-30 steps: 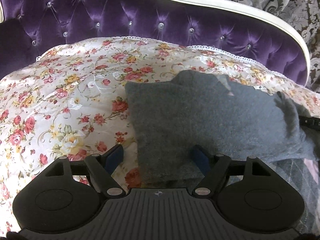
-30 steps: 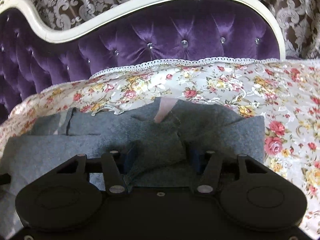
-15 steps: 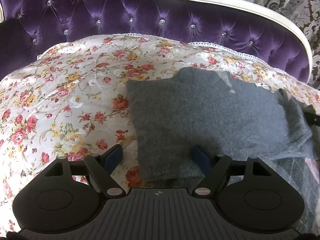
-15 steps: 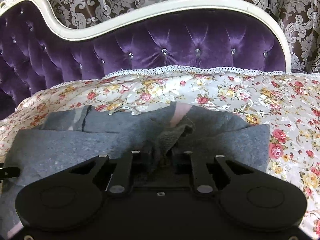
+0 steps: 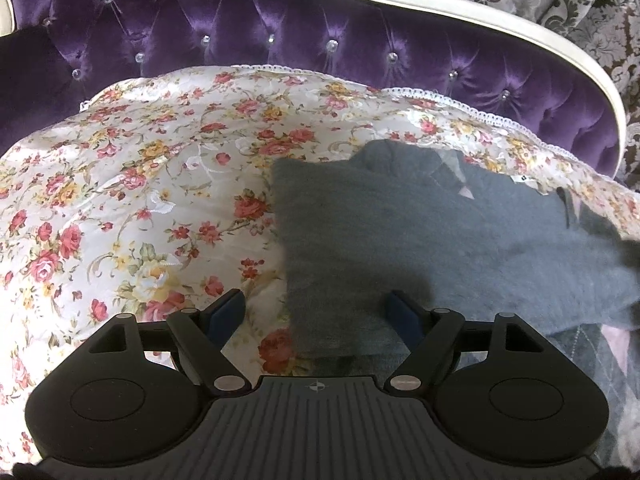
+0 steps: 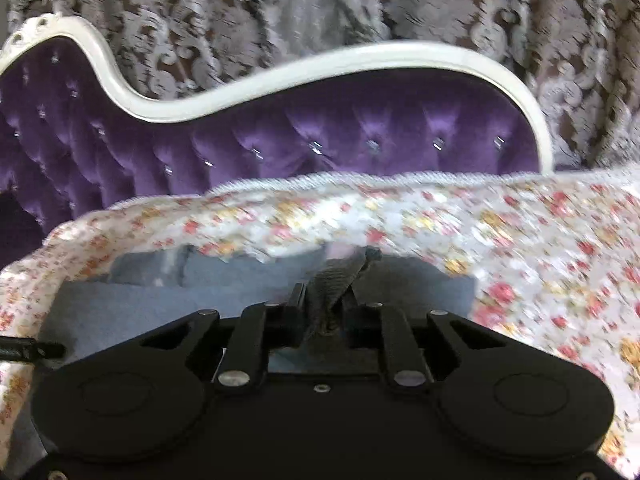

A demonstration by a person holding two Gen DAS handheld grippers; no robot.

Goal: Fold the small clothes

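Observation:
A grey knitted garment [image 5: 420,240] lies partly folded on the floral bedspread [image 5: 140,200]. My left gripper [image 5: 316,314] hovers open over the garment's near left corner; its blue pads [image 5: 226,310] straddle the cloth edge without pressing on it. In the right wrist view the same grey garment [image 6: 168,292] spreads to the left, and my right gripper [image 6: 326,300] is shut on a bunched fold of it, lifted a little off the bed. A strip of pink lining [image 6: 340,250] shows just behind the pinched fold.
A purple tufted headboard [image 5: 280,32] with a white frame [image 6: 280,76] rises behind the bed, patterned curtains [image 6: 280,8] beyond it. Open bedspread lies left of the garment in the left wrist view and right of it in the right wrist view. The right wrist view is motion-blurred.
My right gripper closed on the fold of grey cloth and lifted it; more headboard and curtain show in its view. My left gripper stayed open in place.

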